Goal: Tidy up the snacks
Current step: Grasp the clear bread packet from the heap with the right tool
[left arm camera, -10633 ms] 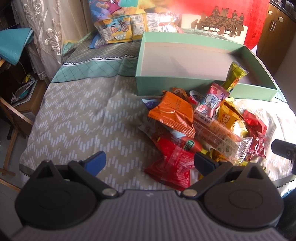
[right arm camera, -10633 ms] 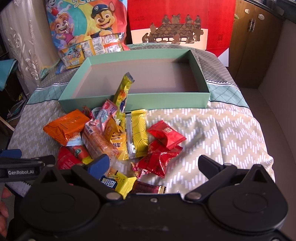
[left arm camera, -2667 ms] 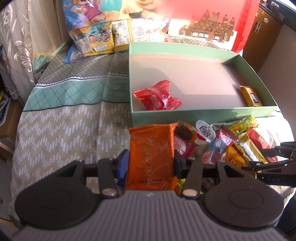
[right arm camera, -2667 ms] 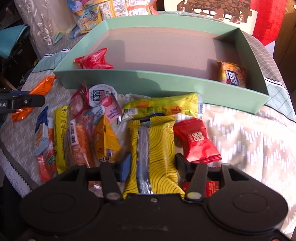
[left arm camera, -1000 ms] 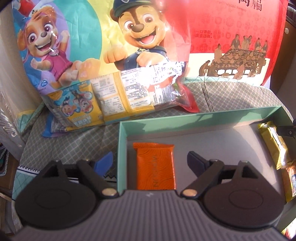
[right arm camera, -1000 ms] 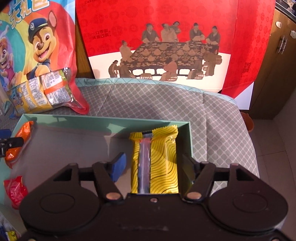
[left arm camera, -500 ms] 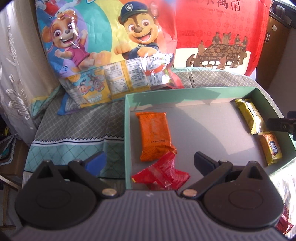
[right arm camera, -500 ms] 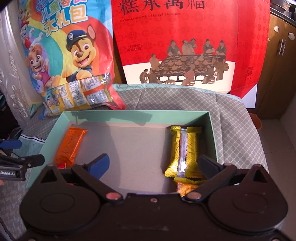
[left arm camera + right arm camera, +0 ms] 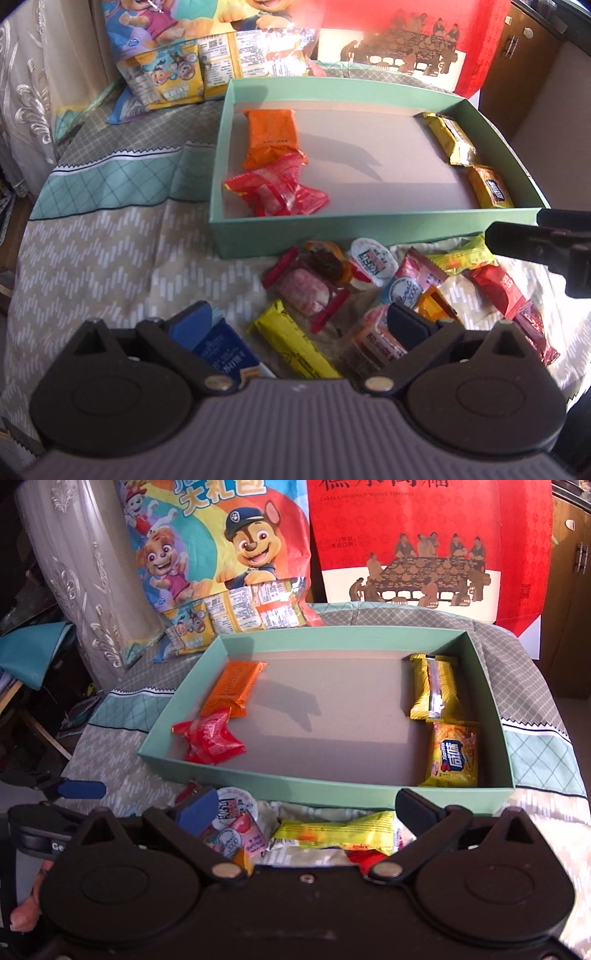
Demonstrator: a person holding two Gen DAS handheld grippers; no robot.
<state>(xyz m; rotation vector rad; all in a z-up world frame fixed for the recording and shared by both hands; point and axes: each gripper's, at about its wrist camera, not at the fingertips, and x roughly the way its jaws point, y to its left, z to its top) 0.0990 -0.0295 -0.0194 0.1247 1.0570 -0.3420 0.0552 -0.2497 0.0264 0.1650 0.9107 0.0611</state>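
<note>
The green box (image 9: 325, 786) sits on the cloth-covered table (image 9: 92, 254) with four snacks already in it: an orange pack (image 9: 272, 138) and a red wrapper (image 9: 277, 190) along its left wall, a yellow bar (image 9: 435, 686) and a small yellow pack (image 9: 453, 755) along its right. The rest lie loose in a pile just in front of the box's near wall, among them a long yellow stick (image 9: 295, 345), a round jelly cup (image 9: 373, 260), a pink packet (image 9: 408, 284) and a red pack (image 9: 496, 286). Both grippers hang over this pile. The left gripper (image 9: 299, 325) has its jaws spread wide and holds nothing; the right gripper (image 9: 303, 808) is likewise fully open and empty, with a yellow-green pack (image 9: 334, 832) lying between its fingers, untouched. These snacks look light, thin and crinkly, their foil probably slick, so a pinch at a sealed end may slip or only lift a flap. A firmer hold is likely across the filled middle of a pack, squeezed gently, since wafers or biscuits inside could crush. The jelly cup is stiffer and best taken across its sides.
</note>
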